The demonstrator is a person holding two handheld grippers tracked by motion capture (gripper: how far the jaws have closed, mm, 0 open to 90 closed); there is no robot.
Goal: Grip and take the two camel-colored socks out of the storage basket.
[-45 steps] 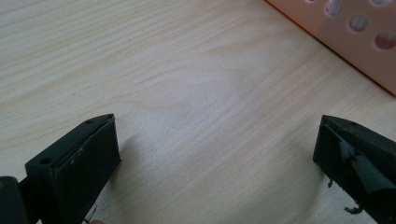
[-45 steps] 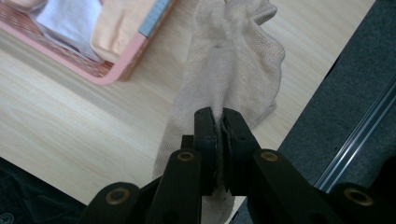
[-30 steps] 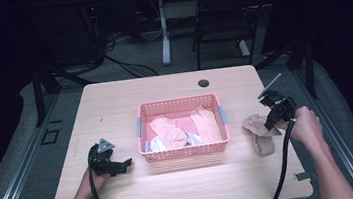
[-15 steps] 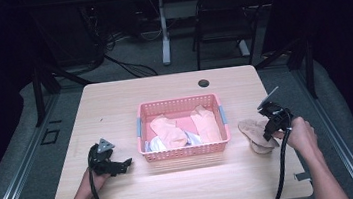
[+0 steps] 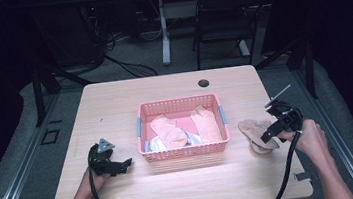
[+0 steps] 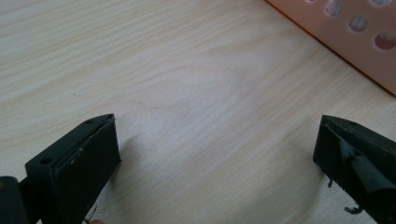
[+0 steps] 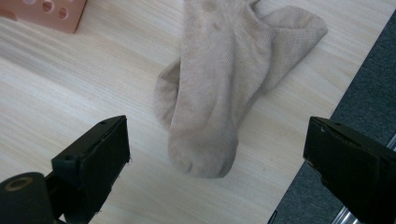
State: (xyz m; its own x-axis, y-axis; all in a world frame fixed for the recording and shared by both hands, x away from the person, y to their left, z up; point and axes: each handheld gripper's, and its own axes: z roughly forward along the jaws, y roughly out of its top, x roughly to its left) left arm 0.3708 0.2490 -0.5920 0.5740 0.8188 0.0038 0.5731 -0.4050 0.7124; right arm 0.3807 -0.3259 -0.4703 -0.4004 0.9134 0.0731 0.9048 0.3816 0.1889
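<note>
the pale wooden worktop (image 5: 184,189) carried everything, with a small dark round hole (image 5: 203,83) near its far edge. a pink basket (image 5: 184,152) with holed walls sat at the middle of the worktop, holding peach-coloured socks (image 5: 168,130) and a bit of white and blue cloth (image 5: 155,143). a pair of beige socks (image 7: 219,88) lay one over the other near the right edge, just beside the basket and apart from it. the right gripper (image 7: 215,163) hung over their toe end with its fingers wide apart, holding nothing. the left gripper (image 6: 215,163) sat low near the front left corner, fingers also wide apart above bare wood, with the basket wall just beyond.
</note>
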